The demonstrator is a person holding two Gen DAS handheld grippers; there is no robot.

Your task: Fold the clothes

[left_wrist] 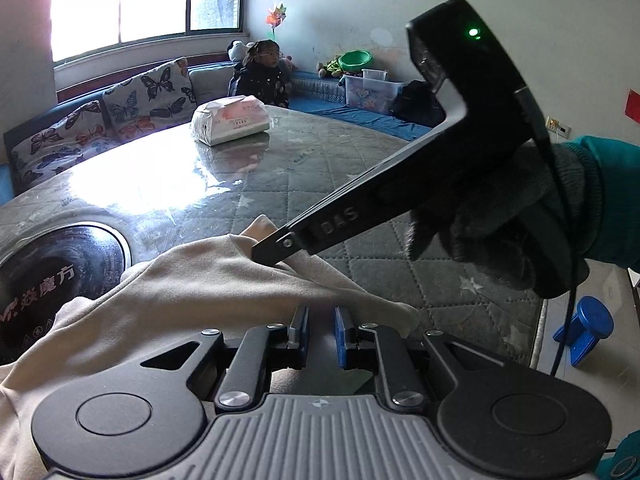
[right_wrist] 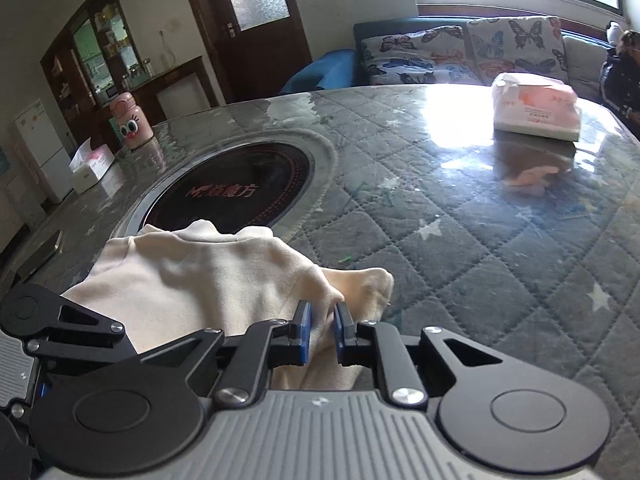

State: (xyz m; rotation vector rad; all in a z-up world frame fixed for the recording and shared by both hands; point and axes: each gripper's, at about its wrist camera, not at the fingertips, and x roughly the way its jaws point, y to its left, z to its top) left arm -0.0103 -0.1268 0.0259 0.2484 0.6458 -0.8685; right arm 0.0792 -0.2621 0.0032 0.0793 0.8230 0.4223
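Lying bunched on the quilted worktop (right_wrist: 460,240), partly over the round black cooktop (right_wrist: 236,192): cream garment (right_wrist: 192,276). Pinching a fold of that garment between nearly closed blue pads: right tool (right_wrist: 323,330), held by a dark-gloved hand (left_wrist: 500,220). Hovering low over the cloth with narrow-set pads: left tool (left_wrist: 321,332), grip on fabric impossible to tell. Sitting farther back: tissue pack (right_wrist: 536,104).

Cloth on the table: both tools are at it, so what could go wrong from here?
1. The right tool pinches only a thin fold of the cloth; it may slip out.
2. The cloth overlaps the cooktop rim; dragging could snag it there.
3. The two tools sit close, so they could collide.
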